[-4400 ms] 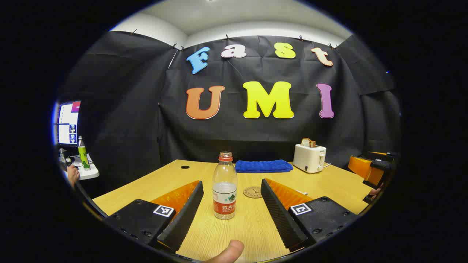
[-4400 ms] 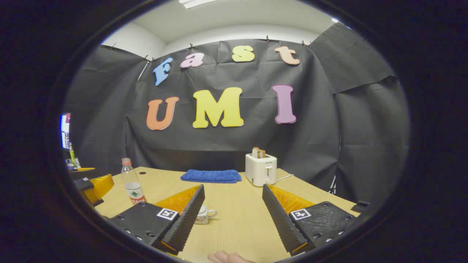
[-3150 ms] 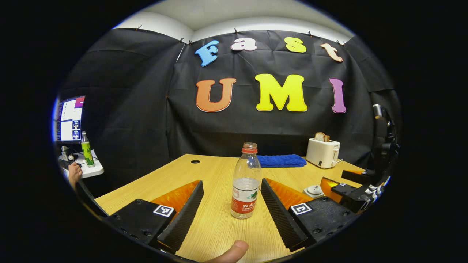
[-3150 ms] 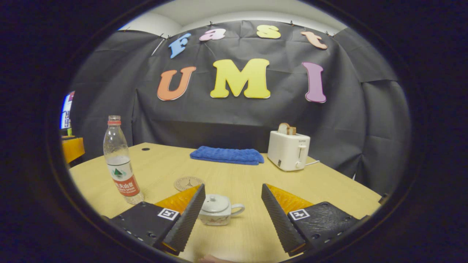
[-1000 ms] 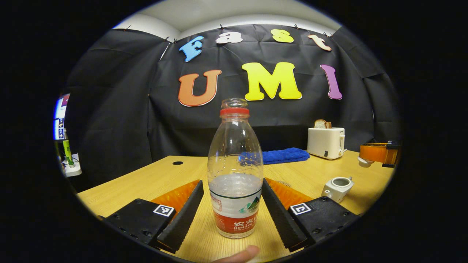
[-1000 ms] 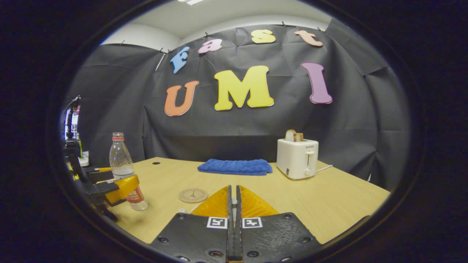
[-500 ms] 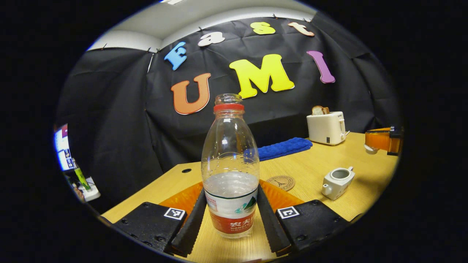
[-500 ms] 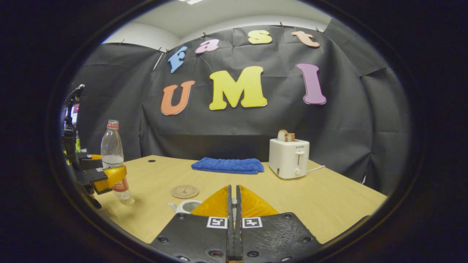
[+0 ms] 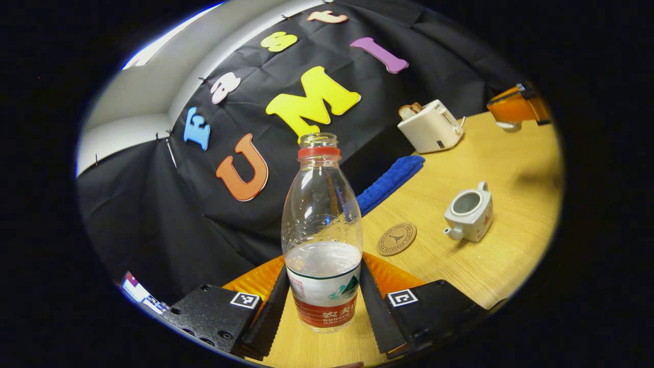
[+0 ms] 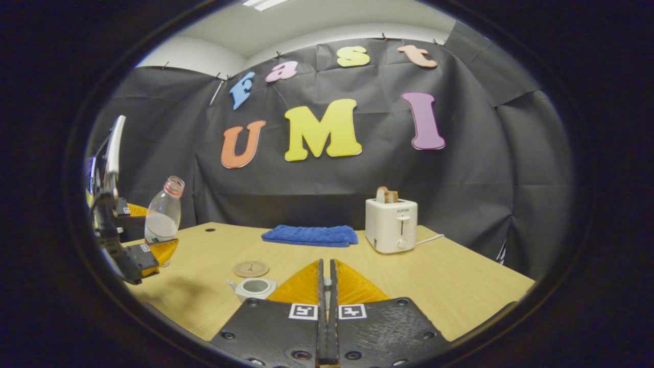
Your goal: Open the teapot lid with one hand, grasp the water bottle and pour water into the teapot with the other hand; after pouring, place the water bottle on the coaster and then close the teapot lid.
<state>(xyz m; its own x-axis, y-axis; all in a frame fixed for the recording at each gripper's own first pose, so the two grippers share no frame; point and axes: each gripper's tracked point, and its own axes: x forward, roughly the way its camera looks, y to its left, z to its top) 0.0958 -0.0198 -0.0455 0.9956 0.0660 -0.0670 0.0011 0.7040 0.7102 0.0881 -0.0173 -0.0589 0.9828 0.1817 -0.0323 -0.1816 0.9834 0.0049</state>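
My left gripper point(image 9: 323, 270) is shut on the lower half of a clear water bottle point(image 9: 322, 225), uncapped and about a third full. In the right gripper view the bottle point(image 10: 162, 214) hangs off the table, leaning toward the teapot. The white teapot point(image 9: 470, 212) stands open on the table, past the round coaster point(image 9: 397, 238). My right gripper point(image 10: 325, 266) is shut, raised above and behind the teapot point(image 10: 254, 288). In the left gripper view the white lid point(image 9: 507, 124) hangs between the right gripper's fingers.
A white toaster point(image 10: 391, 225) with bread stands at the back right of the wooden table point(image 10: 460, 286). A folded blue towel point(image 10: 309, 235) lies at the back middle. The coaster point(image 10: 251, 269) lies between bottle and teapot.
The left gripper closed on the bottle, lifted it and has now tilted it toward the teapot. The right gripper stays shut, holding the lid up off the teapot.
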